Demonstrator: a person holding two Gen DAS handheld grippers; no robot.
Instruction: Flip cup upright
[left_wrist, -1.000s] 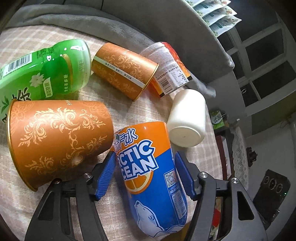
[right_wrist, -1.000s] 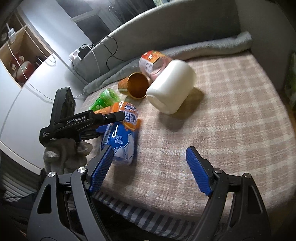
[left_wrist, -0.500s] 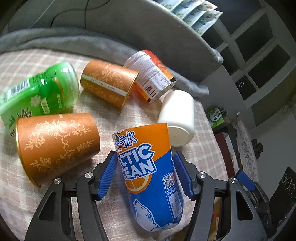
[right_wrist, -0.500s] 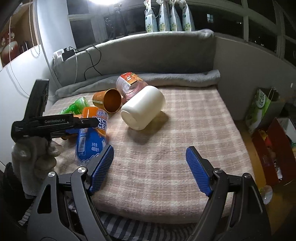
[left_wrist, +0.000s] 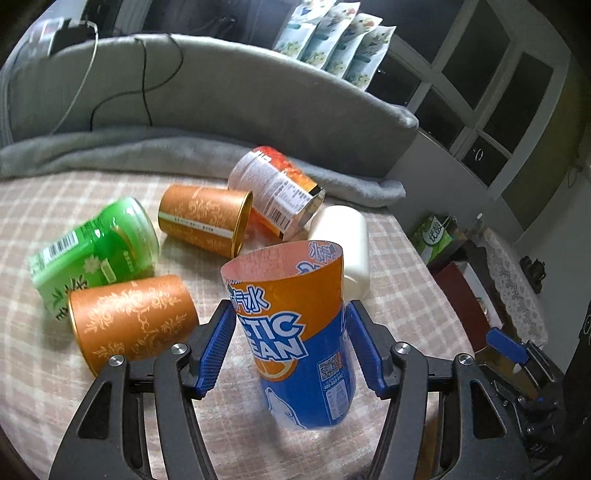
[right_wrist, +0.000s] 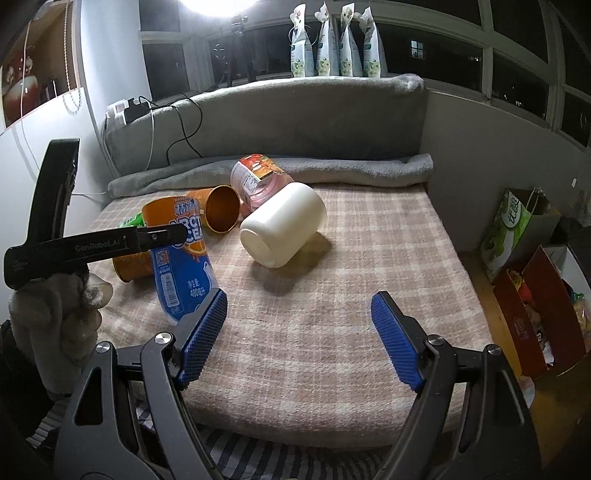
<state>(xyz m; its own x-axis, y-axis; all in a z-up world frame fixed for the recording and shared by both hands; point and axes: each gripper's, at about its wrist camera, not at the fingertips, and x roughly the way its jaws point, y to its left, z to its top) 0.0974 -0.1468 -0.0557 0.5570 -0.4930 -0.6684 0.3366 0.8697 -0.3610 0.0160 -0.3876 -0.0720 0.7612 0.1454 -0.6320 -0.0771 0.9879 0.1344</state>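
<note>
Your left hand-held gripper (left_wrist: 290, 347) pinched the orange-and-blue cup (left_wrist: 295, 332) nearly upright on the bed (right_wrist: 332, 295); your right hand-held gripper (right_wrist: 299, 336) stood spread

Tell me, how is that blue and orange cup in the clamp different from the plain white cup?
The Arctic Ocean cup stands nearly upright, open mouth up; the white cup lies on its side. The Arctic Ocean cup is printed orange and blue and held between the left gripper fingers; the white cup is plain and untouched. Both are on the plaid blanket.

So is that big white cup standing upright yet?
No, the white cup lies on its side on the checked blanket, base toward the camera.
</note>
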